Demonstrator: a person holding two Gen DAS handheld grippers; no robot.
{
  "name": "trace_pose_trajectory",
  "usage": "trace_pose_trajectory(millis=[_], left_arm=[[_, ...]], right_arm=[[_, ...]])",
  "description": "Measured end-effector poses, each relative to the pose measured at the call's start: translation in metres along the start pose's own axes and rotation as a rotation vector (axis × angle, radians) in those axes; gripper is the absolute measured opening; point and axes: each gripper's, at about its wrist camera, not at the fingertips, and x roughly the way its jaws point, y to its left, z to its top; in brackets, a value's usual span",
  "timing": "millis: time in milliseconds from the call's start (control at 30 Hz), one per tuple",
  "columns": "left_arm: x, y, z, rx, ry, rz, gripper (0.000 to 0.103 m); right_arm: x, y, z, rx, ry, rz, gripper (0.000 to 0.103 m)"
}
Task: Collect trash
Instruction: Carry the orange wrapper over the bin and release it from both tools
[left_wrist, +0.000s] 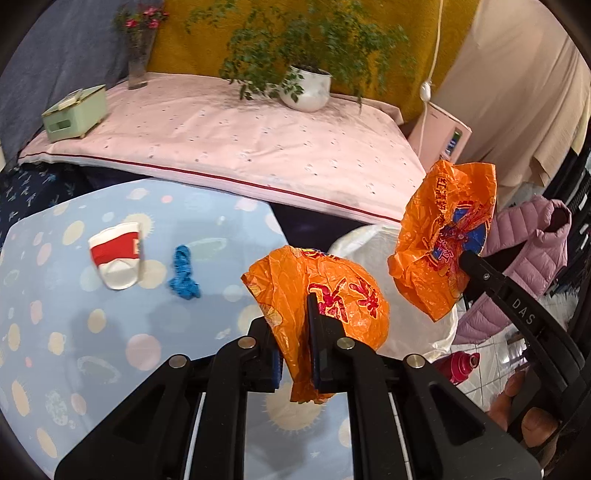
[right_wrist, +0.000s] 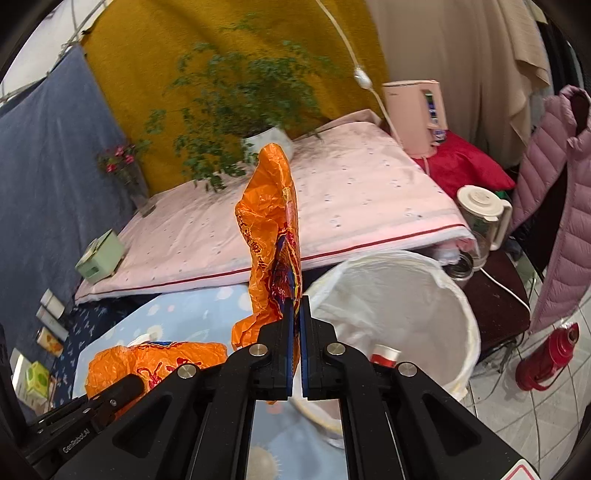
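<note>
A: From the left wrist?
B: Left claw (left_wrist: 295, 332) clamps one orange bag (left_wrist: 325, 295); a cup (left_wrist: 117, 256) lies on the bench (left_wrist: 55, 350).
A: The right?
B: Right claw (right_wrist: 295, 332) pinches another orange bag (right_wrist: 271, 229) beside the lined bin (right_wrist: 454, 295), red-white cup (right_wrist: 384, 356) inside.

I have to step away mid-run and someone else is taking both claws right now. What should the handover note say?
Left claw: shut on an orange plastic bag above the blue table.
Right claw: shut on a second orange bag, beside the white-lined bin.
Done: a red-and-white cup is already in the bin.
Left: drop both bags in, then collect the paper cup and blue scrap from the blue tablecloth.
</note>
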Motion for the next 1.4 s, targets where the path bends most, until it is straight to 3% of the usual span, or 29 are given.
trace_pose_trajectory(millis=[467,933,967,1067,1100,1300,1400], left_arm=[[0.049,-0.061,-0.002,0.097,0.061,-0.042,0.011],[0.093,-0.089,-0.005,0.129,0.112,-0.063,0.015],[0.095,-0.089,-0.005,0.133,0.114,-0.058,0.021],[0.096,-0.087,-0.005,0.120,0.109,-0.030,0.053],[0.095,-0.085,-0.005,0.114,0.100,-0.022,0.057],[0.092,-0.076,-0.004,0.098,0.098,-0.008,0.060],[0.089,-0.070,-0.005,0.089,0.093,-0.002,0.060]], right_arm=[[-0.003,-0.073,-0.001,0.086,-0.003,-0.072,0.003],[0.012,-0.098,-0.006,0.111,0.027,-0.094,0.003],[0.014,-0.097,-0.006,0.109,0.028,-0.093,0.003],[0.018,-0.095,-0.006,0.104,0.032,-0.094,0.010],[0.017,-0.095,-0.007,0.104,0.028,-0.094,0.010],[0.018,-0.090,-0.008,0.103,0.020,-0.094,0.031],[0.017,-0.085,-0.008,0.096,0.018,-0.088,0.034]])
